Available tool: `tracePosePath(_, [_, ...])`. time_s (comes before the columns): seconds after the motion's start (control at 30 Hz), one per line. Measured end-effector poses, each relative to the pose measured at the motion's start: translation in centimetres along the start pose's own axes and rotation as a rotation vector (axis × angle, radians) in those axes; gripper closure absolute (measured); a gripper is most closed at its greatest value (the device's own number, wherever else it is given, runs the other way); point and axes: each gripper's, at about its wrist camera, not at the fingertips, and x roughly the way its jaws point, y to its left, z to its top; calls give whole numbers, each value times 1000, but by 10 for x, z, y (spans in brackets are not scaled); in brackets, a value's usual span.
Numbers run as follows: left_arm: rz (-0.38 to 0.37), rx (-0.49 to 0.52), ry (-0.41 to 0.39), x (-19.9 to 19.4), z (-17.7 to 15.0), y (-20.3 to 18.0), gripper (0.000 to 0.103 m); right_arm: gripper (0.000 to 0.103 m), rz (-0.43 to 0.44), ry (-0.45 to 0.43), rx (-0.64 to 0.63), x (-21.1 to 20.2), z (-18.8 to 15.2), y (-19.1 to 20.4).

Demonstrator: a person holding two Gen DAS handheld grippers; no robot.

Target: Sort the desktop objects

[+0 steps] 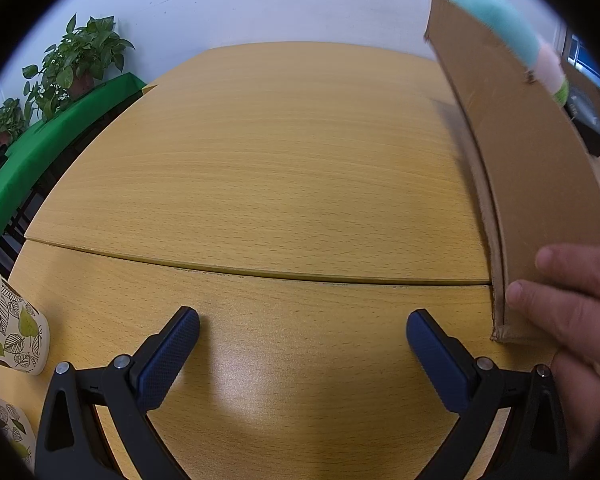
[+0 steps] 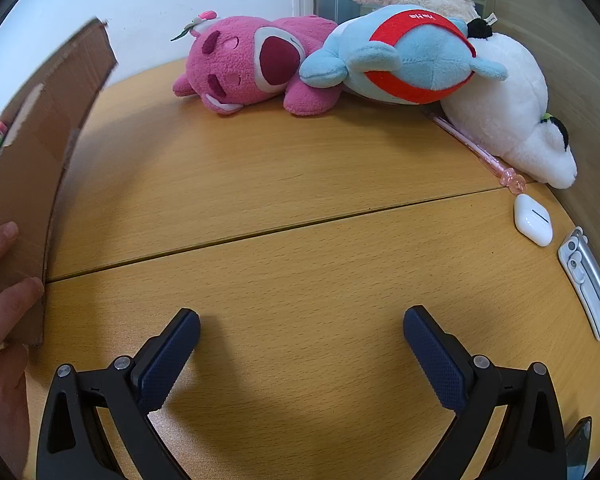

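My left gripper (image 1: 302,326) is open and empty above the bare wooden table (image 1: 260,160). My right gripper (image 2: 302,324) is open and empty above the same table (image 2: 260,184). A cardboard box (image 1: 532,184) stands at the right of the left wrist view, with a bare hand (image 1: 576,312) on its near corner; it also shows at the left of the right wrist view (image 2: 32,168). A teal and pink plush (image 1: 508,28) sticks out of the box. A pink bear plush (image 2: 252,64), a blue and red plush (image 2: 404,56) and a white plush (image 2: 512,112) lie at the table's far right.
A pink pen (image 2: 480,152), a white earbud case (image 2: 533,219) and a silver stand (image 2: 588,280) lie along the right edge. Two leaf-print paper cups (image 1: 12,328) stand at the left. A green table (image 1: 40,152) with potted plants (image 1: 80,60) is beyond the left edge.
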Motion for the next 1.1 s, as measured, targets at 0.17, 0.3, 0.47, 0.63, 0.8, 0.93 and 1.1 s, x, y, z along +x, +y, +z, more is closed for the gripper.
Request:
tracePosePath(0.17, [0,0,0,0,0,0,0,0,0,0,0,0,0,0])
tracePosePath(0.3, [0,0,0,0,0,0,0,0,0,-1,0,0,0,0])
tracePosePath(0.47, [-1,-2,0,0,0,0,0,0,1,-1,1,-1,1,1])
tracePosePath(0.63, [-1,-2,-2,0,0,0,0,0,0,-2,1,-1,1,1])
tracePosePath(0.8, [-1,-2,0,0,0,0,0,0,0,-2,1,-2,0,1])
tracePosePath(0.93, [-1,-3,0,0,0,0,0,0,0,-3,1,-2,0,1])
tracePosePath(1.1, [0,-3,0,0,0,0,0,0,0,-3,1,-3,0,1])
